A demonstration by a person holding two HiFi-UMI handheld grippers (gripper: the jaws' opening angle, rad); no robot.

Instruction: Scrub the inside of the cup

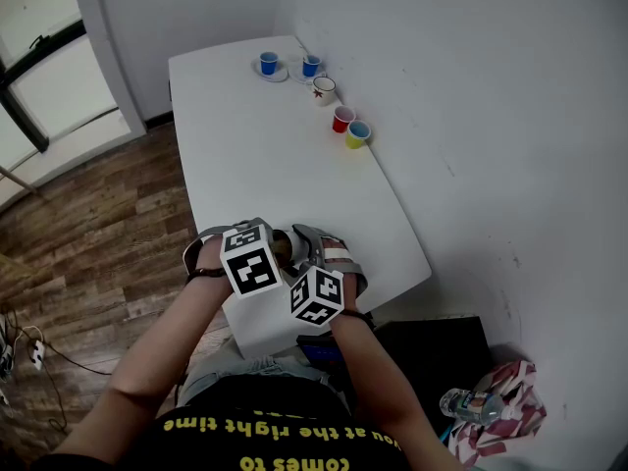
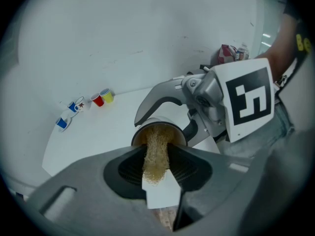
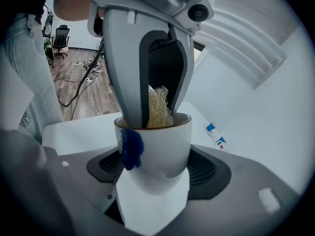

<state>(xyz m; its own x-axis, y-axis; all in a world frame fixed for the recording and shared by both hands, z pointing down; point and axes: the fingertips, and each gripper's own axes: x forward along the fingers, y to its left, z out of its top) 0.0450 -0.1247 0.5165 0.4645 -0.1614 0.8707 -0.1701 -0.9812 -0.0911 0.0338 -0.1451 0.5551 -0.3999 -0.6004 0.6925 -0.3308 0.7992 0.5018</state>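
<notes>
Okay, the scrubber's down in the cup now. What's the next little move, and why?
Probably twist the left gripper so the scrubber rubs round the inner wall. The scrubber already sits inside the cup, pinched between the left jaws, and the right gripper clamps the cup from both sides, so it should stay put.

**Crowded at the near end, open along the middle**

At the table's (image 1: 294, 180) near end we see the right gripper (image 3: 153, 167) clamped on the cup (image 3: 165, 136). The left gripper's (image 2: 157, 157) jaws and their pinched scrubber (image 2: 155, 146) fill the cup's mouth, so nothing else passes there or between the two tools. Beyond them the tabletop lies bare as far as the small cups (image 1: 342, 119), which line the wall (image 1: 471, 116) side at the far end. We find the left edge of the table free along its whole length.
</notes>
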